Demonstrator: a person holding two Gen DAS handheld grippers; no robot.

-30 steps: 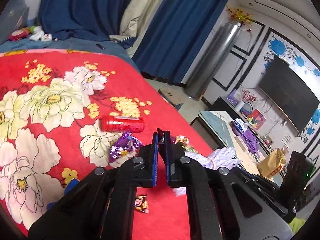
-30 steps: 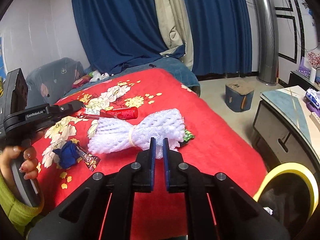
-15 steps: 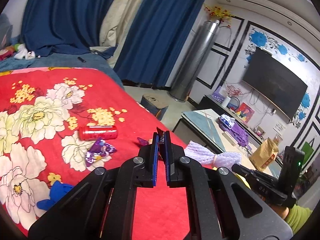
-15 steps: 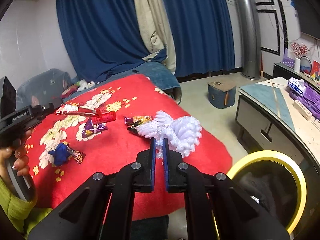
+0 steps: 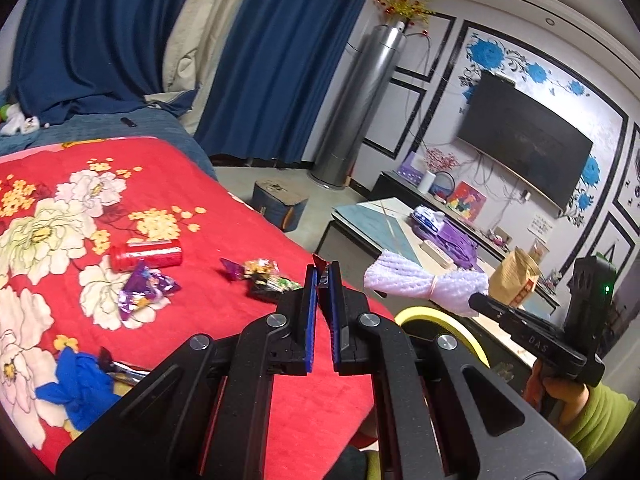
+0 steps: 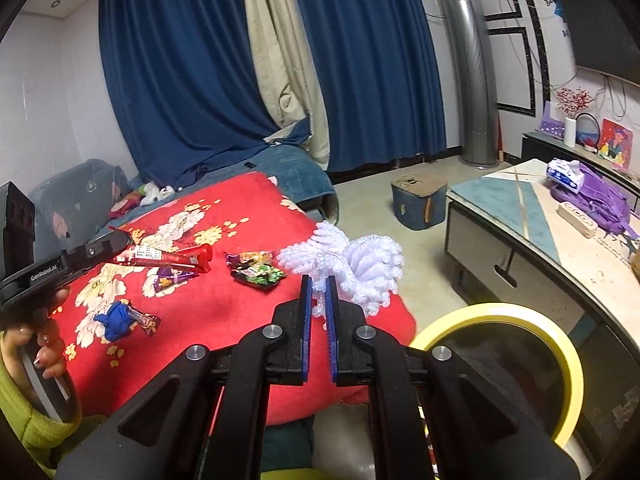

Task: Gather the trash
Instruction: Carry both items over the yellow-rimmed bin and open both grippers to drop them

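Note:
My right gripper is shut on a white foam net and holds it in the air past the bed's edge; the net also shows in the left wrist view. My left gripper is shut on a red snack wrapper, held above the red flowered blanket. A yellow-rimmed trash bin stands on the floor beside the bed, below and right of the foam net. On the blanket lie a red can, a purple wrapper, colourful wrappers and a blue cloth.
A low table with a purple bag stands right of the bin. A blue box sits on the floor. Blue curtains and a silver column unit stand behind. A TV hangs on the wall.
My right gripper has lifted the foam net off the blanket and carried it right, toward the bin. My left gripper has risen and drawn back with the red wrapper.

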